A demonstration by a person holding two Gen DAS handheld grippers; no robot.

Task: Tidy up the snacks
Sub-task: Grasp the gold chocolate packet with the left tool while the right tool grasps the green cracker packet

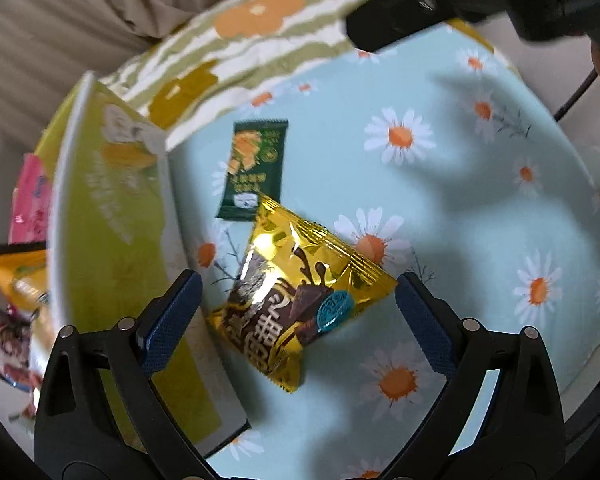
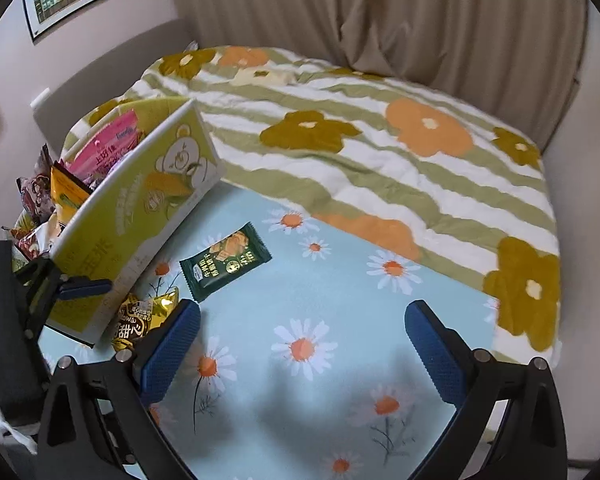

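A gold foil snack packet [image 1: 296, 292] lies on the daisy-print cloth [image 1: 440, 208], between the open fingers of my left gripper [image 1: 296, 312], which hovers just over it without gripping. A dark green snack packet [image 1: 254, 168] lies just beyond it. Both show in the right wrist view: the gold packet [image 2: 146, 318] beside the box, the green packet [image 2: 226, 266] on the cloth. My right gripper [image 2: 302, 344] is open and empty above bare cloth. The left gripper [image 2: 84, 288] shows at that view's left.
A yellow-green cardboard box [image 1: 112, 240] stands at the left, also in the right wrist view [image 2: 140, 216], holding several snack packets [image 2: 100, 160]. A striped flower quilt [image 2: 380, 148] covers the bed behind. Curtains [image 2: 420, 12] hang at the back. The right gripper's body [image 1: 440, 4] is overhead.
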